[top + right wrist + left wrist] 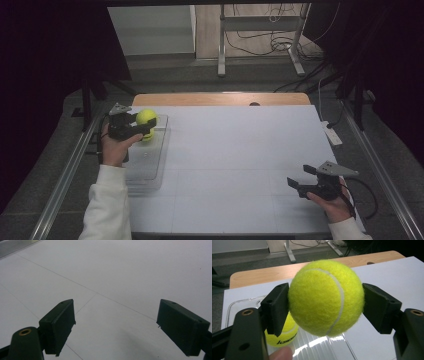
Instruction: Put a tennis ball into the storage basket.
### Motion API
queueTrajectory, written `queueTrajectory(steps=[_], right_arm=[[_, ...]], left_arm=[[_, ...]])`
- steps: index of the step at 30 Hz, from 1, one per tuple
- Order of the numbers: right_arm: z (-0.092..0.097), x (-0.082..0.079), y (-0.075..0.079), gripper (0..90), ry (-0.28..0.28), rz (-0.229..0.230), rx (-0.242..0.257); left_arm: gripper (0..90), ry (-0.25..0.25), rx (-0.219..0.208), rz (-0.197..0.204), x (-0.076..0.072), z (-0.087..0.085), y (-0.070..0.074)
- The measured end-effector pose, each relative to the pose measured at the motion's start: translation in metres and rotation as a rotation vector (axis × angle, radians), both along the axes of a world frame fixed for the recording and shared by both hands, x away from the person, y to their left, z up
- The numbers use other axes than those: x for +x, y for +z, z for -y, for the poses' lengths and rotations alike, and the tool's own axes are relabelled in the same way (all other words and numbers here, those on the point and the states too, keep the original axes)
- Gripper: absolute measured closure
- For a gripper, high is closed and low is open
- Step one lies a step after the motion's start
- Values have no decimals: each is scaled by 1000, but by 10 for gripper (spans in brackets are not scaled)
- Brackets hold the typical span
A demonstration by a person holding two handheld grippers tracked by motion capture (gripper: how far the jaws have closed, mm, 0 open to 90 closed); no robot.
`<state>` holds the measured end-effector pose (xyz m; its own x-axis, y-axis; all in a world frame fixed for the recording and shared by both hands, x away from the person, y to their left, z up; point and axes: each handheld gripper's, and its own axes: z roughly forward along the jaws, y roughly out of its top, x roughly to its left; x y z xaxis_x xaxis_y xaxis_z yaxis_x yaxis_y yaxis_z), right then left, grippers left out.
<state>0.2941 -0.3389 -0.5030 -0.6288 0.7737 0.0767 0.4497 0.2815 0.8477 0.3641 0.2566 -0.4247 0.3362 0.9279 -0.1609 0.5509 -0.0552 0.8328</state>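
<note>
Dark curtains [45, 75] flank a grey floor [165, 75], where a metal stand [260, 35] trails cables [260, 42].

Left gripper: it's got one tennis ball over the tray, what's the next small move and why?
Probably carry the ball clear of the clear tray toward the open white table. The left gripper clamps it above the tray, where a second ball lies; the right gripper sits open.

You are gripping fuzzy felt tennis ball [325, 297] between matt black plastic pads [275, 307]; clear glossy plastic tray [322, 346] gleaming below; table edge [262, 275] showing smooth wood.
</note>
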Motion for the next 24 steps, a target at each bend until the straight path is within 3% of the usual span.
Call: queueTrajectory(steps=[24], right_arm=[[0, 0, 0, 149, 3, 1, -2]], left_arm=[[272, -17, 46, -61, -7, -7, -12]])
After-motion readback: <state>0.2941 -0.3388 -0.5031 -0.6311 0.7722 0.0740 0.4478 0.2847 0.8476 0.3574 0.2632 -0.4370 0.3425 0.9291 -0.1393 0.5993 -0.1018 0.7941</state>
